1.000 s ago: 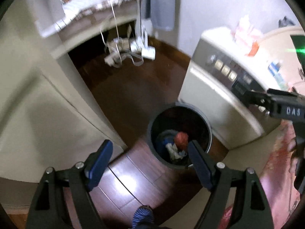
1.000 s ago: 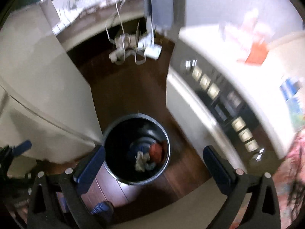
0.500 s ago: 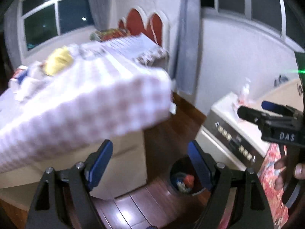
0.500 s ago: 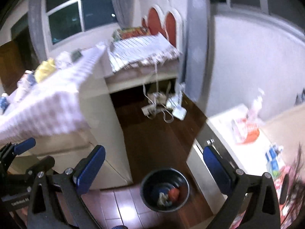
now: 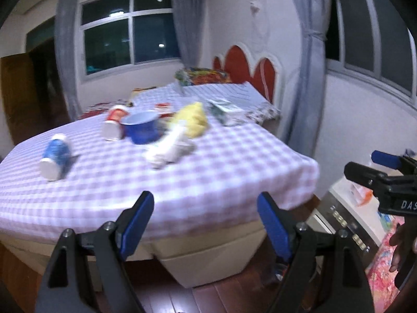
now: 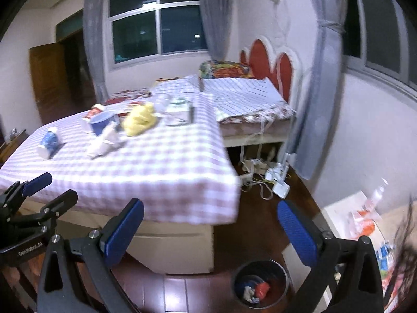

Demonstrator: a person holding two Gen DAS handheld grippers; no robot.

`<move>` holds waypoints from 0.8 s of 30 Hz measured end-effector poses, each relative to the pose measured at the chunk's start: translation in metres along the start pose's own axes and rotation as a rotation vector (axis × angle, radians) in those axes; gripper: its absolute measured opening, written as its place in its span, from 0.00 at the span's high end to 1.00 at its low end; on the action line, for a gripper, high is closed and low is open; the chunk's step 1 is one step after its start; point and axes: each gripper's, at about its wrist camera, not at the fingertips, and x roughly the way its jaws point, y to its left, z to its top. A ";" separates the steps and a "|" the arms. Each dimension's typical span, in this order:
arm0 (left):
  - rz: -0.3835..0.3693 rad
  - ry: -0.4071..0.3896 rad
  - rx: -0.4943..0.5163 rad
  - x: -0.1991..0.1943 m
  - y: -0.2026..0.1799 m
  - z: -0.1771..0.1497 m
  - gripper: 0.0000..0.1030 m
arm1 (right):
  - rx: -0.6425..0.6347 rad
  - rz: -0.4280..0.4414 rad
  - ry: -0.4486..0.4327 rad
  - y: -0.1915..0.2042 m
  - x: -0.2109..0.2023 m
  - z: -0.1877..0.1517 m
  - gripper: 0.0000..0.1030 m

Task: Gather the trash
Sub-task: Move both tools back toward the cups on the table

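A table under a purple checked cloth (image 5: 208, 172) carries trash: a blue and white can (image 5: 54, 156) on its side, a red and white cup (image 5: 114, 125), a blue bowl (image 5: 142, 127), a yellow crumpled lump (image 5: 191, 120) and a white wrapper (image 5: 169, 148). My left gripper (image 5: 205, 197) hovers open and empty before the table's near edge. My right gripper (image 6: 210, 204) is open and empty too, off the table's right corner. Below it a black bin (image 6: 260, 284) stands on the floor with trash inside. Each view catches the other gripper: the right gripper (image 5: 365, 165) and the left gripper (image 6: 56, 187).
A bed (image 6: 242, 91) with a striped cover and a red headboard stands behind the table. A power strip and cables (image 6: 271, 174) lie on the dark wood floor. A white cabinet (image 5: 346, 214) with clutter on top stands at the right, next to the bin.
Both grippers have risen from above the bin and tilted up, so the views now show the tabletop instead of the floor. Both have stayed open and empty.
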 end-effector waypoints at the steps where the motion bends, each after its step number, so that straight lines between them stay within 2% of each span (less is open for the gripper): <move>1: 0.013 -0.001 -0.011 -0.001 0.011 0.001 0.20 | -0.009 0.006 -0.001 0.010 0.003 0.004 0.00; 8: 0.096 -0.016 -0.082 -0.007 0.080 0.005 0.20 | -0.042 0.069 0.014 0.070 0.030 0.034 0.00; 16: 0.179 0.009 -0.168 0.005 0.155 -0.002 0.20 | -0.069 0.137 0.050 0.143 0.074 0.057 0.00; 24: 0.268 0.044 -0.228 0.030 0.225 -0.007 0.20 | -0.066 0.128 0.080 0.190 0.130 0.073 0.00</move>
